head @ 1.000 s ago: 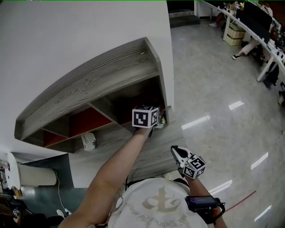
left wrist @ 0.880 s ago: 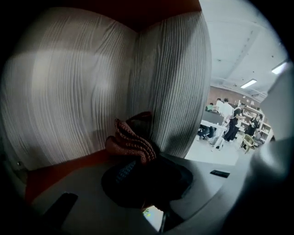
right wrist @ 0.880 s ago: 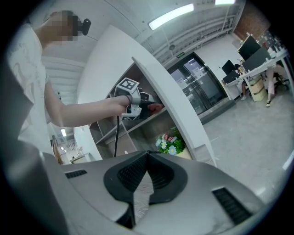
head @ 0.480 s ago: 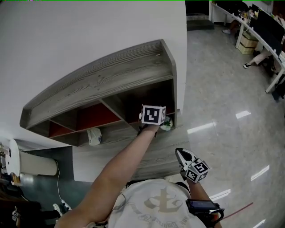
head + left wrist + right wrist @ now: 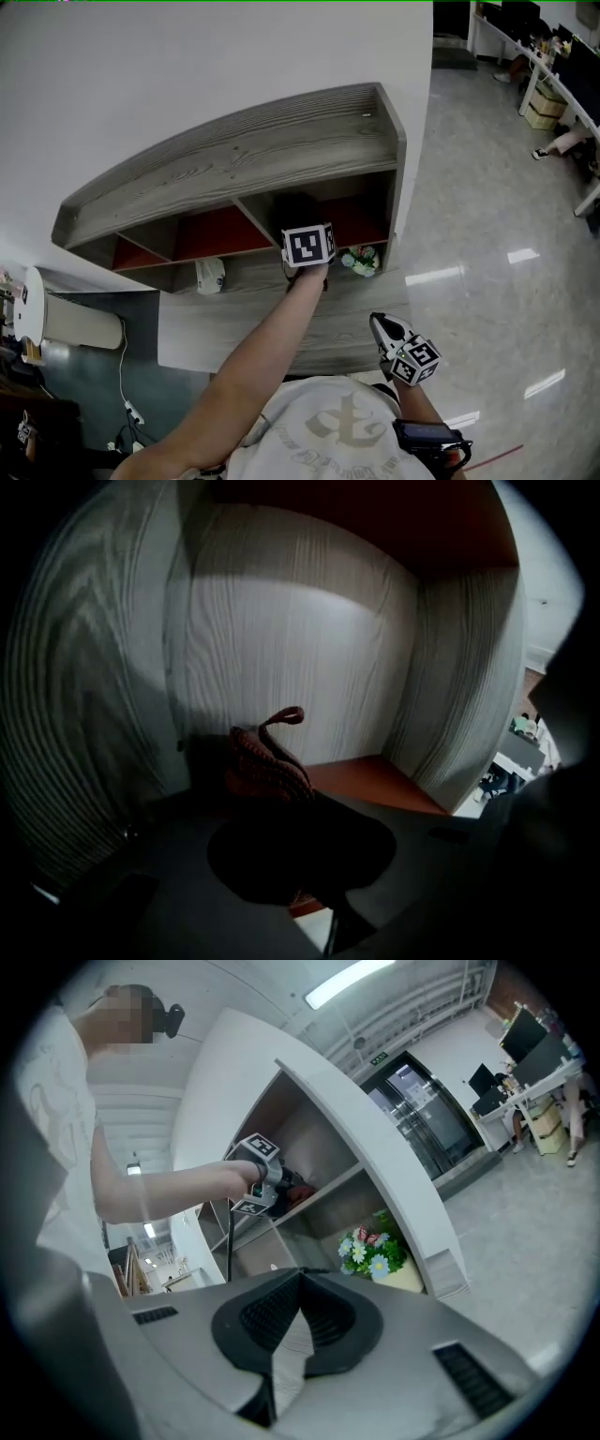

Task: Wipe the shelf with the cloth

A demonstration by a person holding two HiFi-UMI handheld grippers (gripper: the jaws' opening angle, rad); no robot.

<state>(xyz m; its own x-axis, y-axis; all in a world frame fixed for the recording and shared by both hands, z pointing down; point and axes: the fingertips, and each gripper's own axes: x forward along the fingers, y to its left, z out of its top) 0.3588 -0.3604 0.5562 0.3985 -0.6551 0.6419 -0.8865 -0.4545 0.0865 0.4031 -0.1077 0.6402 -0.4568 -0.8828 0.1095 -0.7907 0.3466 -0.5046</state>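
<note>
The grey wooden shelf (image 5: 253,150) has compartments with red backs. My left gripper (image 5: 305,234) reaches into the middle-right compartment, its marker cube hiding the jaws in the head view. In the left gripper view my left gripper (image 5: 298,841) is shut on a red-brown knitted cloth (image 5: 269,763), which bunches against the pale back wall (image 5: 291,658) near the compartment's left corner. The right gripper view shows that cloth (image 5: 298,1186) at the left gripper's tip. My right gripper (image 5: 378,323) hangs low by my body, shut and holding nothing (image 5: 300,1283).
A small pot of flowers (image 5: 361,260) stands on the shelf board just right of my left gripper, also seen as the flower pot (image 5: 377,1252) in the right gripper view. A white object (image 5: 210,275) sits in the compartment to the left. Glossy floor (image 5: 487,281) lies to the right.
My left gripper with the cloth has shifted left, away from the flowers and further into the compartment. The head view has swung round. The right gripper has stayed low.
</note>
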